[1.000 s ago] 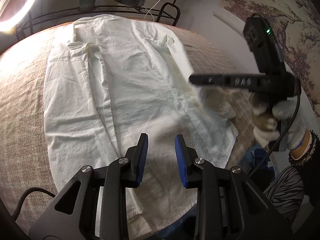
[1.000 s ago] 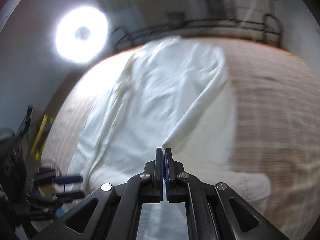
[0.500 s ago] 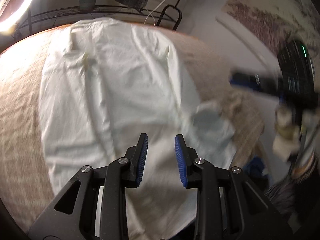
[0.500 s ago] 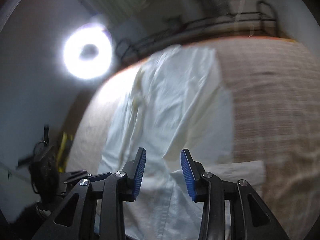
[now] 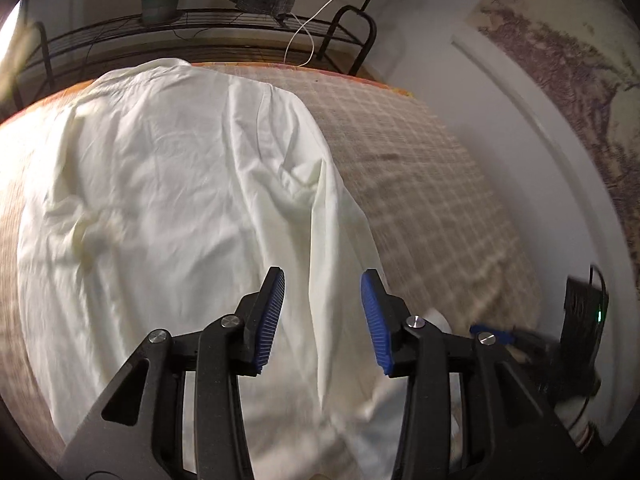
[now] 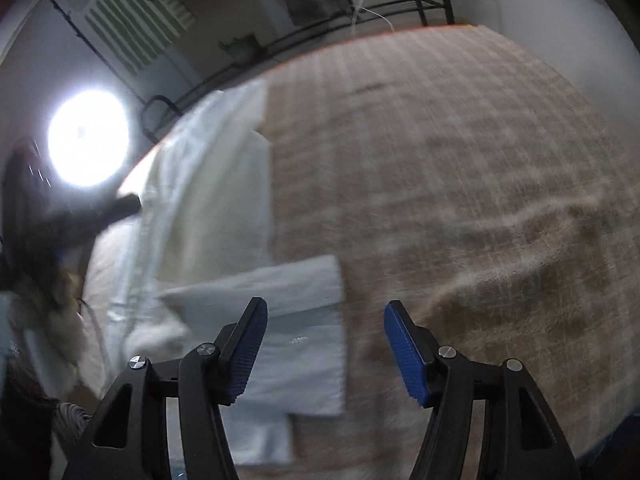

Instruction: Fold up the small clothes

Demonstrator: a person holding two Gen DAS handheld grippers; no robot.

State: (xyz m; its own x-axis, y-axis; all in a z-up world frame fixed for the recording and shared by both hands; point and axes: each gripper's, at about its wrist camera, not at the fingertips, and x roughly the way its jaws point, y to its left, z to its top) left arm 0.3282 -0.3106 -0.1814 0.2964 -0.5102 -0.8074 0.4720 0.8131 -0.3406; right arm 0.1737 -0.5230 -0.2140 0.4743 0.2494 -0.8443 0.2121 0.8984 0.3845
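A white shirt (image 5: 172, 208) lies spread on the checked beige cloth (image 5: 432, 184), its right side folded inward along a long crease. My left gripper (image 5: 322, 316) is open and empty, just above the folded edge near the hem. My right gripper (image 6: 324, 344) is open and empty, over the shirt's near right corner (image 6: 296, 344) and the bare cloth (image 6: 460, 160). The right gripper also shows, blurred, at the lower right of the left wrist view (image 5: 500, 338). The left gripper shows as a dark blur at the left of the right wrist view (image 6: 96, 216).
A black metal rack (image 5: 192, 24) with a potted plant (image 5: 158, 0) stands behind the table. A bright ring light (image 6: 88, 138) glares at the left. A wall hanging (image 5: 568, 40) is on the right. The cloth is rumpled at the near right (image 6: 520, 264).
My right gripper opened and let go of the shirt's sleeve edge, then swung right and low. My left gripper opened wider and moved forward and right over the folded edge.
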